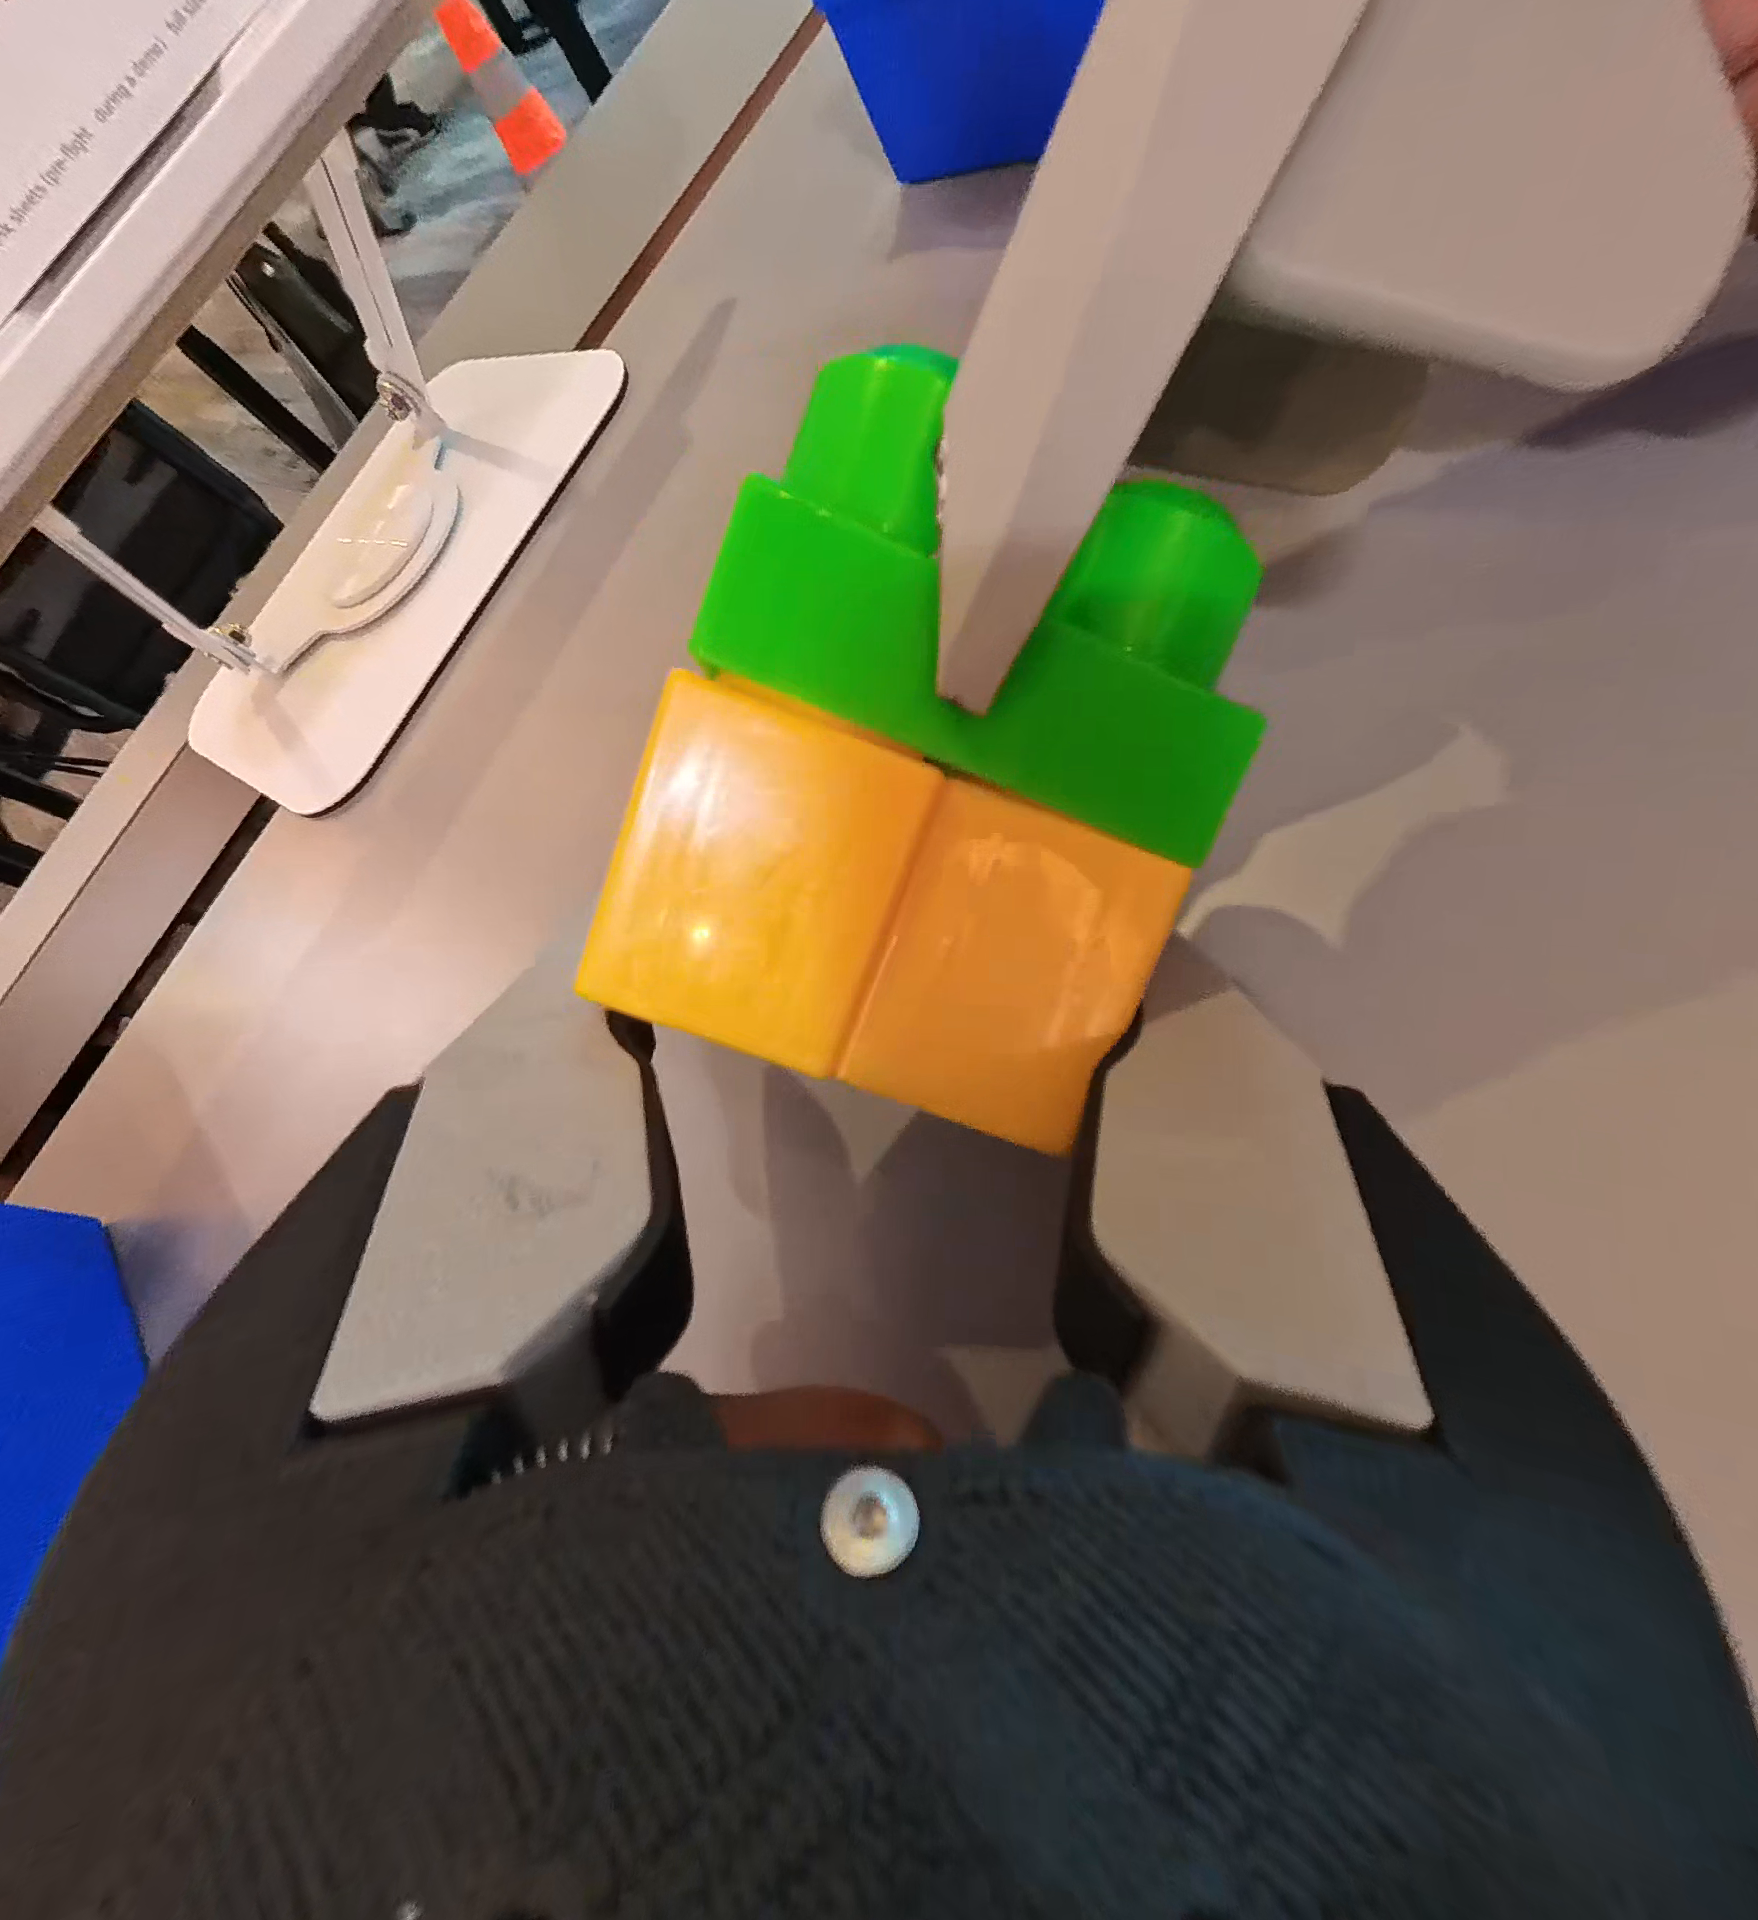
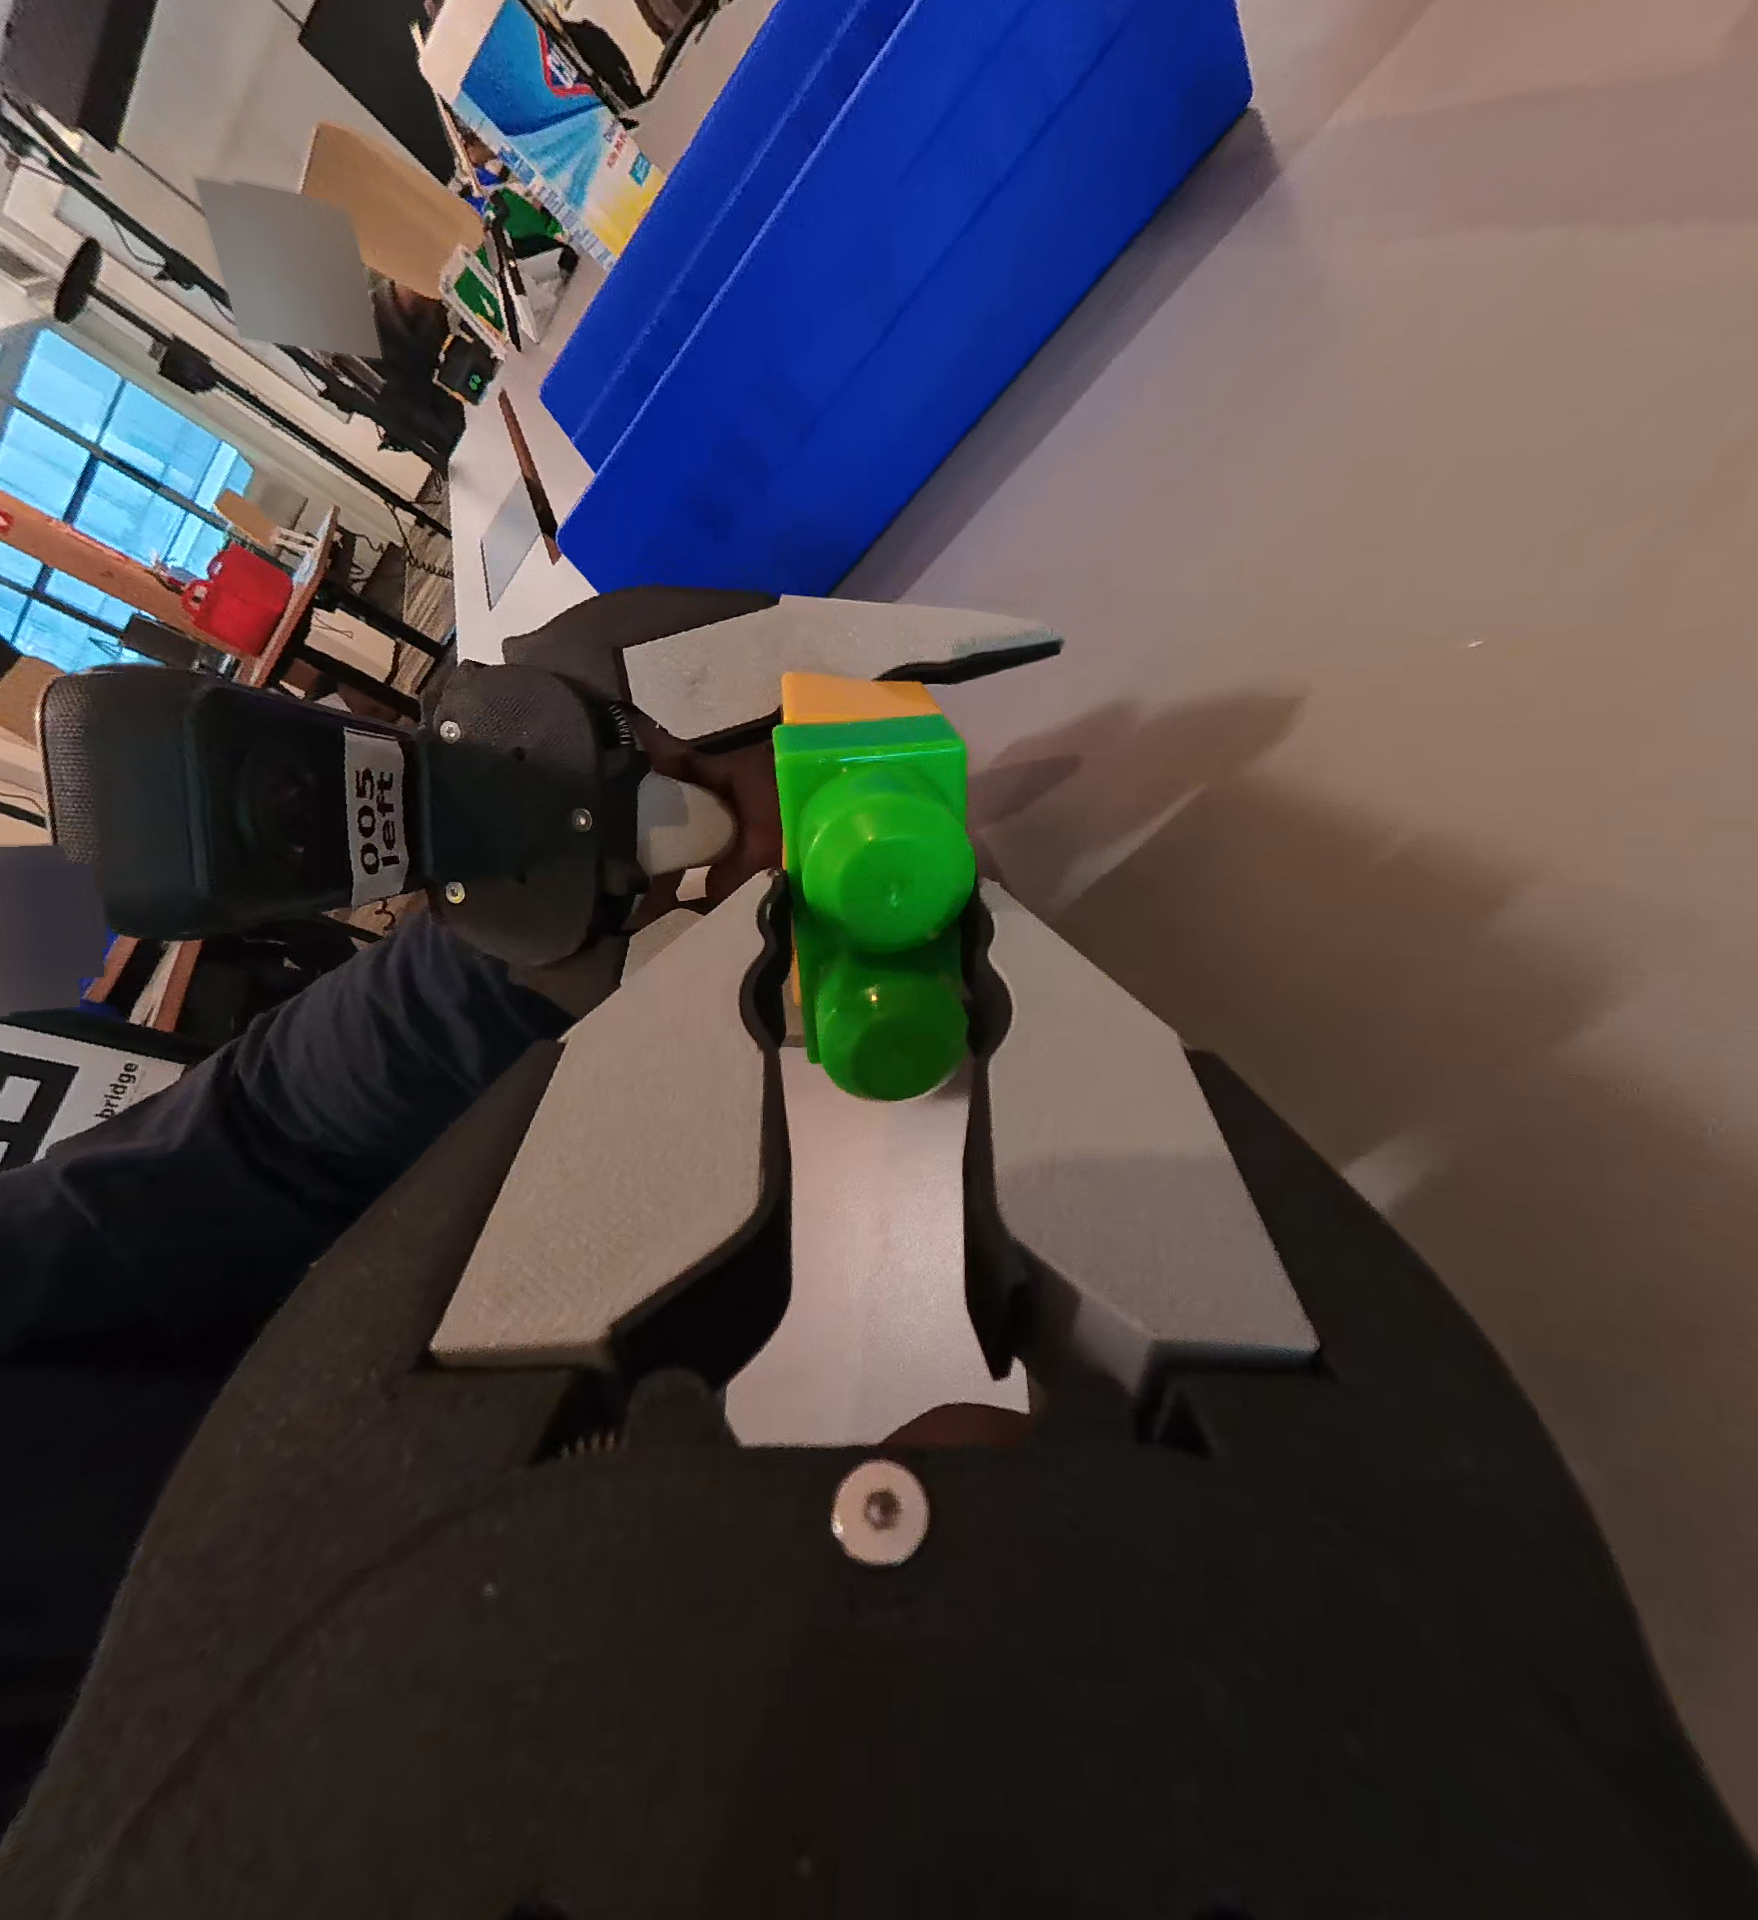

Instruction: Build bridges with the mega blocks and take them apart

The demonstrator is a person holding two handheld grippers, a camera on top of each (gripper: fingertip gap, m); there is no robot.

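A green two-stud block (image 1: 958, 665) sits pressed onto two yellow blocks (image 1: 750, 883) set side by side, all held above the grey table (image 1: 1477, 987). My left gripper (image 1: 880, 1039) is shut on the yellow blocks from their far sides. My right gripper (image 2: 875, 935) is shut on the green block (image 2: 875, 862), its fingers clamping the block's sides by the studs. One right finger (image 1: 1010, 468) shows between the studs in the left wrist view. The left gripper (image 2: 511, 790) shows across from it in the right wrist view, with a yellow block (image 2: 854, 696) behind the green one.
A blue bin (image 2: 854, 312) stands on the table beyond the blocks and also shows in the left wrist view (image 1: 937, 94). Another blue object (image 1: 13, 1455) is at the lower left. A white stand base (image 1: 407, 582) sits near the table edge. A dark sleeve (image 2: 283, 1143) crosses at the left. My right fingertips sit around 5 cm from my left ones.
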